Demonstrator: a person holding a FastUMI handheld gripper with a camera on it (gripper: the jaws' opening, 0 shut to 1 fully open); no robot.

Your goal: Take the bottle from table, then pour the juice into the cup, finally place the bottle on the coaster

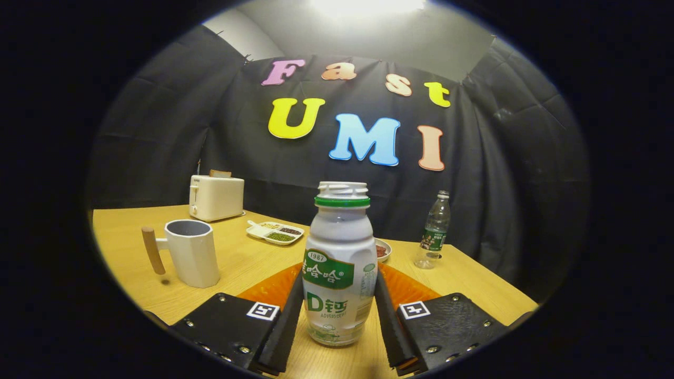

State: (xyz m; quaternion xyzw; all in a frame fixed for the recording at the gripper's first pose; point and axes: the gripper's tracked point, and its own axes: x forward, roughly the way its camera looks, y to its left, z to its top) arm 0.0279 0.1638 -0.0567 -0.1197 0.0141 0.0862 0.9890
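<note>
To your left stands the white faceted cup with a wooden handle (191, 252). Your gripper (339, 310) holds the white plastic bottle with a green neck ring (338, 273) upright between its fingers, both pressing its sides, orange coaster (274, 287) just behind it.

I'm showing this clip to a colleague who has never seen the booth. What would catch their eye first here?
First the white bottle standing upright between the gripper fingers, which press on its sides. Behind it an orange coaster lies on the wooden table. Beyond the fingers to the left stands a white cup with a wooden handle, with a toaster farther back.
</note>
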